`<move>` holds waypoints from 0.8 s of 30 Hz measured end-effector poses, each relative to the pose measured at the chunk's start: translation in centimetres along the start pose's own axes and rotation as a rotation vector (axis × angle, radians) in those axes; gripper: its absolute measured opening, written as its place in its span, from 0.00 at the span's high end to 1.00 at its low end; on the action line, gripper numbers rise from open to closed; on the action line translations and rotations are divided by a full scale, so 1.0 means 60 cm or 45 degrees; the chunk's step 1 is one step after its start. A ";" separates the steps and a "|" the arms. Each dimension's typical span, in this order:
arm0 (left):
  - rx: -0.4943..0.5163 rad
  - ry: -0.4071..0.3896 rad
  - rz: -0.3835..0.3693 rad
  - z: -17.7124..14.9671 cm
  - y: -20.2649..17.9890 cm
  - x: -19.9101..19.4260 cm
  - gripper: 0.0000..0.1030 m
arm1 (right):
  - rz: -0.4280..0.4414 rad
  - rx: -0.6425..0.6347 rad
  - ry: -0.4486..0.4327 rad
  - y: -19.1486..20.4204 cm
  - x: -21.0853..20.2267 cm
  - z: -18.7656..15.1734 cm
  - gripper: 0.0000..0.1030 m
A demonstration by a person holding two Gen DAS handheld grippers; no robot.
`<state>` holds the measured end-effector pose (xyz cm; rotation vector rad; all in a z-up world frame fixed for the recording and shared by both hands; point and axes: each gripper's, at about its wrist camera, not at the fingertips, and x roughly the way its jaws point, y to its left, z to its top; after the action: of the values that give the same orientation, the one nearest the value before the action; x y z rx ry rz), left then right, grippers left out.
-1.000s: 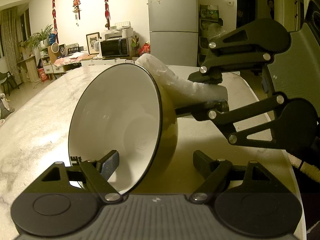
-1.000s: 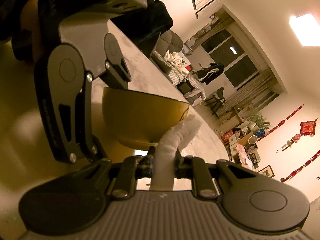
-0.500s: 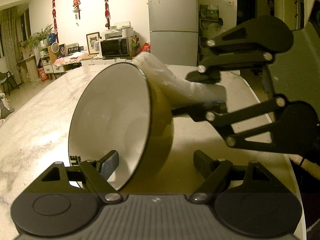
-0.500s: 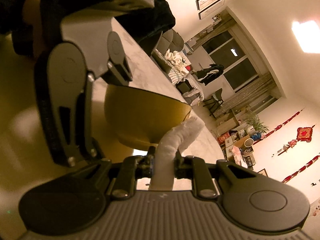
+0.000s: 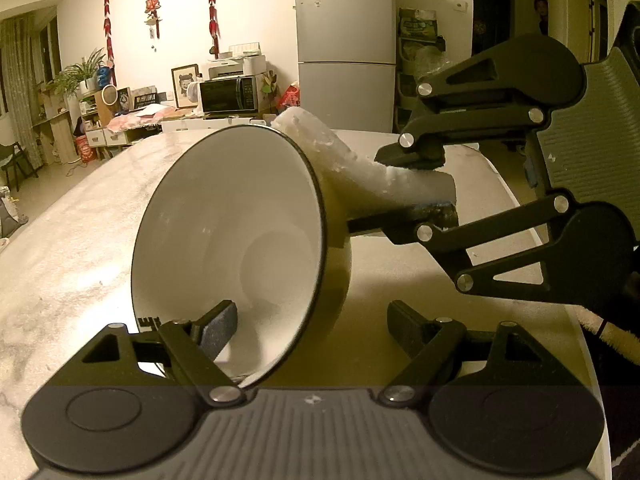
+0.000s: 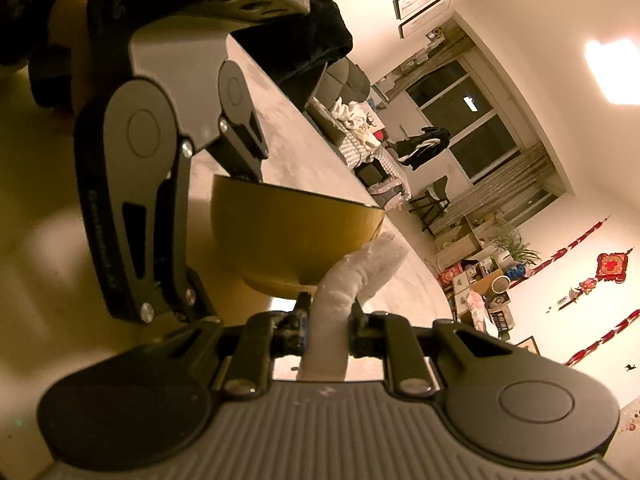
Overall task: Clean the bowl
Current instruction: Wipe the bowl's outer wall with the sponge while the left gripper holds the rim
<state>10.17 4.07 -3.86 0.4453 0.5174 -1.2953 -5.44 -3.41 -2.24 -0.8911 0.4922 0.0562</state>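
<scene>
A bowl (image 5: 240, 240), white inside, yellow outside with a dark rim, stands tipped on its side over the marble table (image 5: 80, 240). My left gripper (image 5: 312, 326) holds it, one finger inside the bowl and the other outside near the base. From the right, my right gripper (image 5: 416, 188) is shut on a rolled white cloth (image 5: 320, 148). The cloth's far end presses on the bowl's outer wall just behind the rim. In the right wrist view the cloth (image 6: 360, 268) rises from my right gripper (image 6: 328, 312) against the yellow bowl (image 6: 288, 236), with the left gripper (image 6: 220, 236) spanning the bowl.
The table's right edge (image 5: 560, 300) lies close to both grippers. A dark garment (image 6: 312, 40) lies at the table's far side. A fridge (image 5: 344, 40) and a microwave (image 5: 228, 96) stand beyond the table. A person (image 5: 542, 4) looks out of a far doorway.
The bowl turned more edge-on half a second ago, then swung back to face me. The cloth slid along the outer wall near the rim. The right gripper shifted slightly with it.
</scene>
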 end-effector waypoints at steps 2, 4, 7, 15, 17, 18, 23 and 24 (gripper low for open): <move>0.000 0.000 0.000 0.001 0.001 0.000 0.20 | -0.003 -0.007 0.007 -0.001 0.006 0.001 0.82; 0.000 0.000 -0.001 0.005 0.012 -0.002 0.20 | 0.002 0.001 0.014 -0.006 0.016 0.002 0.81; 0.000 0.000 -0.003 0.006 0.018 -0.001 0.20 | 0.019 0.038 0.024 -0.016 0.027 0.003 0.81; 0.002 0.001 -0.003 0.010 0.024 0.002 0.19 | 0.023 0.067 0.009 -0.014 0.015 0.000 0.82; 0.002 0.001 -0.003 0.011 0.027 0.004 0.19 | 0.022 0.082 -0.001 -0.014 0.009 -0.002 0.82; 0.002 0.001 -0.003 0.011 0.027 0.004 0.19 | 0.023 0.090 -0.006 -0.014 0.005 -0.003 0.82; 0.004 0.001 -0.002 0.000 0.012 0.008 0.19 | 0.026 0.089 -0.012 -0.015 0.002 -0.003 0.82; 0.004 0.001 -0.002 0.000 0.013 0.008 0.19 | 0.028 0.088 -0.007 -0.014 0.004 -0.004 0.82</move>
<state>11.01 3.86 -4.13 0.4477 0.5166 -1.2975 -5.07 -4.16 -1.84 -0.8181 0.4961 0.0615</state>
